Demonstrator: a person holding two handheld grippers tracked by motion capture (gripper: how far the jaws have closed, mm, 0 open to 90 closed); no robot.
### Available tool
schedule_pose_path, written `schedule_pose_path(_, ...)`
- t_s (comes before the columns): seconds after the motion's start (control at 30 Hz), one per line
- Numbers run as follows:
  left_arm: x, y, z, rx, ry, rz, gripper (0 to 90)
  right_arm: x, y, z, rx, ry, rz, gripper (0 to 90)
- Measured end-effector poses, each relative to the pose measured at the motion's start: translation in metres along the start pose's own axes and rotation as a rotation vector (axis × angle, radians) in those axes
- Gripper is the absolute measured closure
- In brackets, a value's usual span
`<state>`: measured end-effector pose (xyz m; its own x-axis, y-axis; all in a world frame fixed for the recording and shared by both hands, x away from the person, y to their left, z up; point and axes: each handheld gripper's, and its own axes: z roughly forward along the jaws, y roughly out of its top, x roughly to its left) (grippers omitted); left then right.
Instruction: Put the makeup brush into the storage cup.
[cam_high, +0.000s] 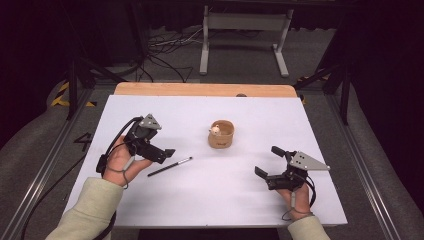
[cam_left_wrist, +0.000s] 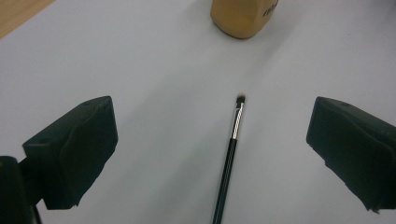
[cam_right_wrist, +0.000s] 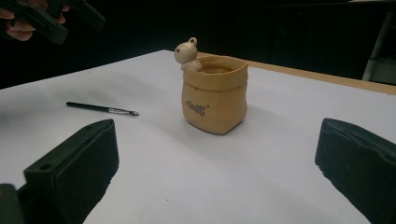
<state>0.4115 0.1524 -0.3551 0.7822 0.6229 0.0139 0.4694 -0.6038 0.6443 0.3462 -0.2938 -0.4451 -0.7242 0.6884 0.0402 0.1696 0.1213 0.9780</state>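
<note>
The table (cam_high: 150, 200) is a white sheet with a wooden strip along its far edge, and most of it lies bare. Near its middle stands the pot (cam_high: 221, 134), a tan, sack-shaped cup with a small bear (cam_right_wrist: 187, 52) perched on its rim. The left gripper (cam_high: 169, 152) hovers over the left part of the table, jaws spread wide and holding nothing. The right gripper (cam_high: 267, 161) rests low at the right, jaws likewise apart and empty, pointed toward the pot. The brush (cam_high: 170, 167), thin and black with a silver ferrule, lies flat on the table just beside the left gripper and well apart from the pot, its bristle tip toward the pot.

The step in hand looks like the reach for the brush: in the left gripper view the brush (cam_left_wrist: 232, 148) lies between the open jaws, somewhat right of centre, running away from the camera. The next move likely calls for lowering the left gripper until its jaws flank the handle, then closing on it. The handle is slim and lies flat on the sheet, so the jaws would have to come right down to the surface, and it may roll or slip. Nothing stands between the gripper and the brush, and the way to the pot is open, though the bear takes up part of the rim
</note>
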Motion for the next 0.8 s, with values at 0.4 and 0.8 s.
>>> schedule_pose_path(0.4,0.003,0.011,0.006,0.123,-0.015,0.019,4.5,-0.001,0.0,0.001,0.003,0.005,0.008,0.0)
schedule_pose_path(0.8,0.002,0.017,0.016,0.231,-0.068,0.008,6.8,-0.001,-0.001,0.001,0.001,0.021,0.018,0.0)
